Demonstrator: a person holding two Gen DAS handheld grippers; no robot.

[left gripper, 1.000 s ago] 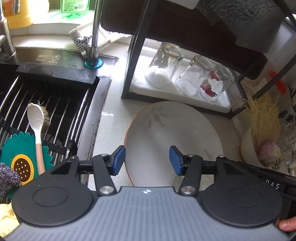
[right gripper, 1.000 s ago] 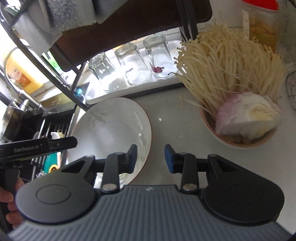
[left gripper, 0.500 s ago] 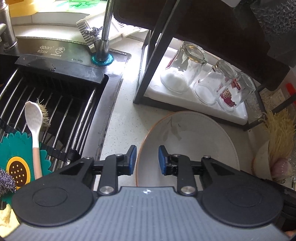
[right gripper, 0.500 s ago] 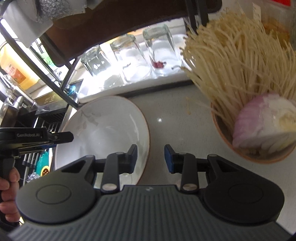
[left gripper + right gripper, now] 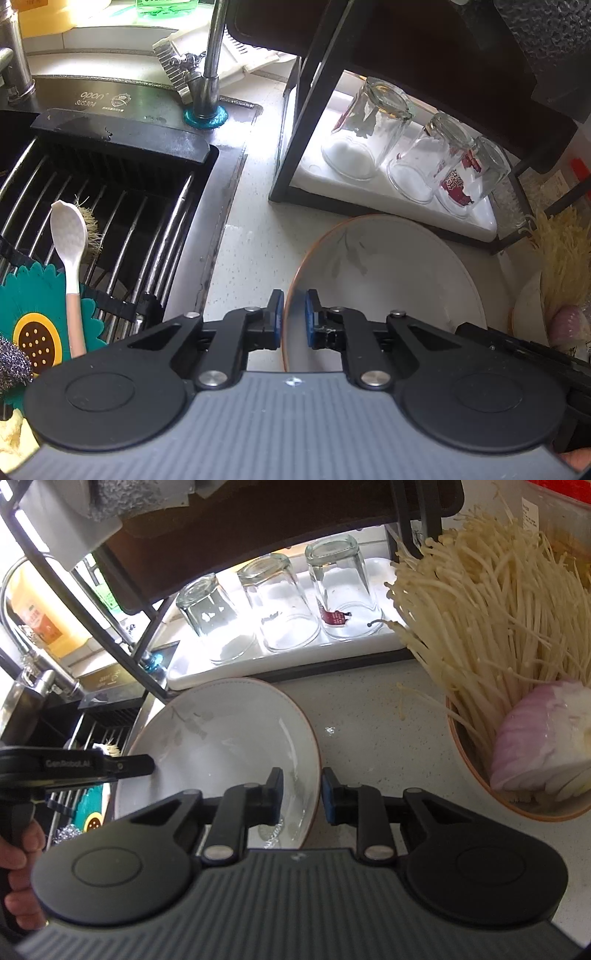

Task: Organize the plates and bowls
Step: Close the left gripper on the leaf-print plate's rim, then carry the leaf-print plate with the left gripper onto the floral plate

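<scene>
A white deep plate (image 5: pixel 388 280) with a brown rim and a faint leaf print lies on the speckled counter in front of the rack; the right wrist view shows the plate (image 5: pixel 229 746) too. My left gripper (image 5: pixel 294 321) straddles its left rim. Its jaws are closing, the rim sits against the left pad, and a narrow gap shows at the right pad. My right gripper (image 5: pixel 303 794) straddles the right rim. Its jaws are also closing, with a visible gap at the inner pad. The left gripper's finger (image 5: pixel 136 766) shows at the far rim.
A bowl (image 5: pixel 535 812) of enoki mushrooms and cut onion stands to the right of the plate. Three upturned glasses (image 5: pixel 365 133) sit on a white tray under the black rack. To the left is the sink rack (image 5: pixel 110 206) with a white spoon (image 5: pixel 68 236) and the tap (image 5: pixel 207 74).
Both grippers came down to the plate. The left one shifted so the plate's left rim lies between its jaws, which narrowed a lot. The right jaws narrowed slightly around the right rim.
</scene>
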